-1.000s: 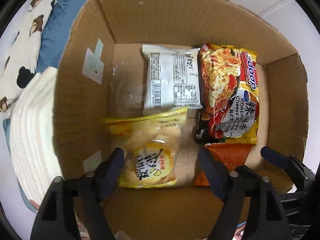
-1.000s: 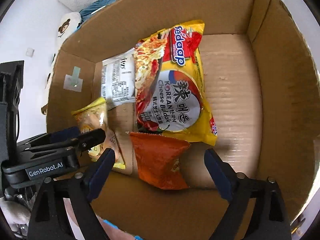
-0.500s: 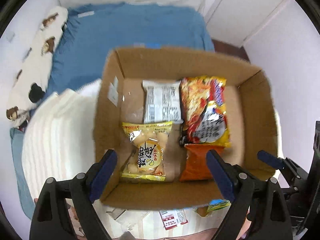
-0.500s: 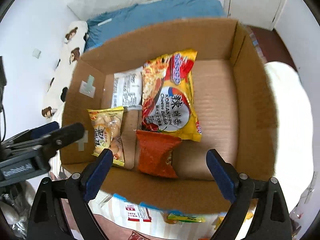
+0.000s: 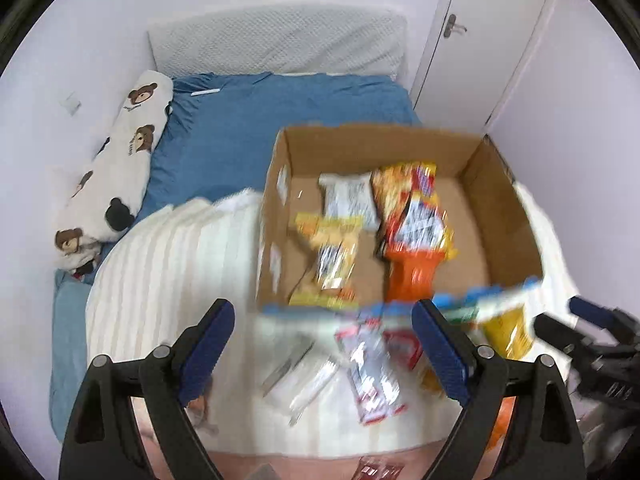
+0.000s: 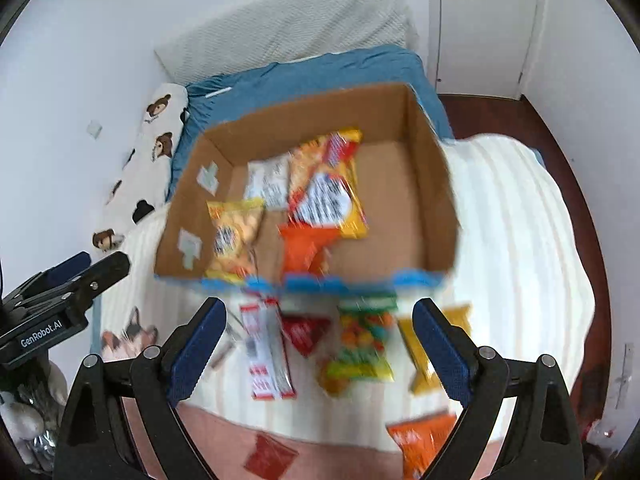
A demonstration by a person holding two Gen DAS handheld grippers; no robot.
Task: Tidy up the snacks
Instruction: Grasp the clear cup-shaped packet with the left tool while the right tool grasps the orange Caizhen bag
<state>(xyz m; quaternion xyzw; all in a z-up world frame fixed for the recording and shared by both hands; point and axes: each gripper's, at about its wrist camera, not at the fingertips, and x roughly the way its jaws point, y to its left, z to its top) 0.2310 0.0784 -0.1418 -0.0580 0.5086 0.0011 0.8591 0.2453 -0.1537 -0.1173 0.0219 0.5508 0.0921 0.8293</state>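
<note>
An open cardboard box (image 5: 504, 216) (image 6: 436, 200) sits on a white striped blanket. Inside lie a yellow snack bag (image 5: 332, 256) (image 6: 236, 236), a white packet (image 5: 348, 196) (image 6: 268, 180), a red-yellow noodle pack (image 5: 416, 208) (image 6: 328, 192) and an orange bag (image 5: 412, 272) (image 6: 304, 248). Loose snacks lie in front of the box: a red-white packet (image 5: 372, 376) (image 6: 266, 356), a colourful candy bag (image 6: 364, 344), a yellow pack (image 6: 428, 344), an orange bag (image 6: 424, 440). My left gripper (image 5: 324, 344) and right gripper (image 6: 318, 344) are open and empty, above the loose snacks.
The blanket (image 5: 168, 264) covers a blue bed (image 5: 256, 120) with a bear-print pillow (image 5: 120, 160) on the left. A white door (image 6: 484, 20) and dark floor (image 6: 560, 136) are on the right. The image is motion-blurred.
Both grippers have pulled back and up out of the box. The whole box, the bed and the loose snacks in front have come into view.
</note>
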